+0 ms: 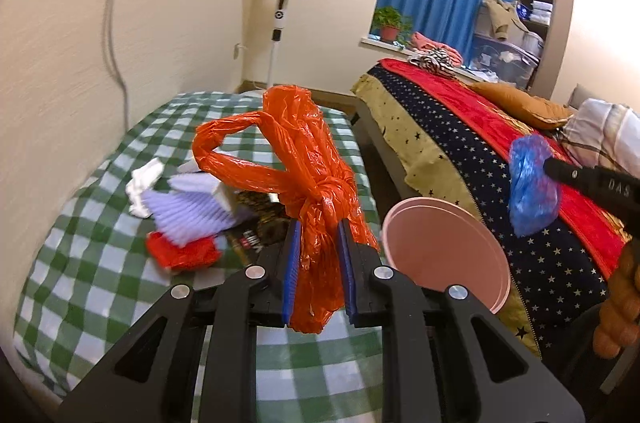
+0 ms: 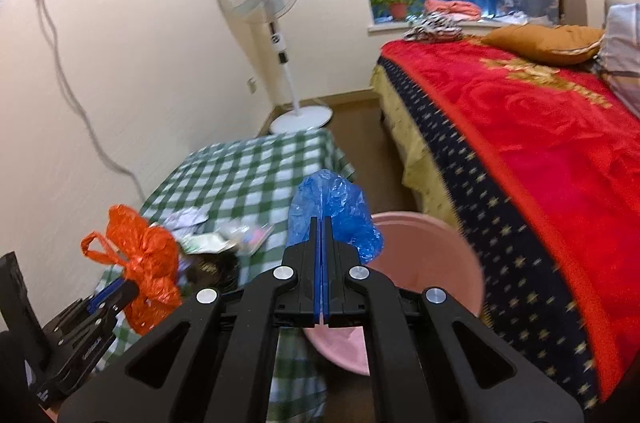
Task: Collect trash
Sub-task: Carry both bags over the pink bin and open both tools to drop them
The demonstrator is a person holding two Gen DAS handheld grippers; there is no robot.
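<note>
Orange plastic fills the centre of the left wrist view: the left gripper (image 1: 318, 243) is clamped on a knotted orange bag (image 1: 308, 159), its handles looping toward the upper left above the green checked table (image 1: 80, 263). At lower right sits a pink bin (image 1: 444, 255); its inside looks bare as far as it shows. More litter (image 1: 184, 211) lies on the cloth at centre left. In the right wrist view, the right gripper (image 2: 322, 243) is fully closed, pinching a blue bag (image 2: 340, 207) at frame centre, directly over the bin. Judging by this, each bag should be carried well over the rim before release, since light film drifts.
</note>
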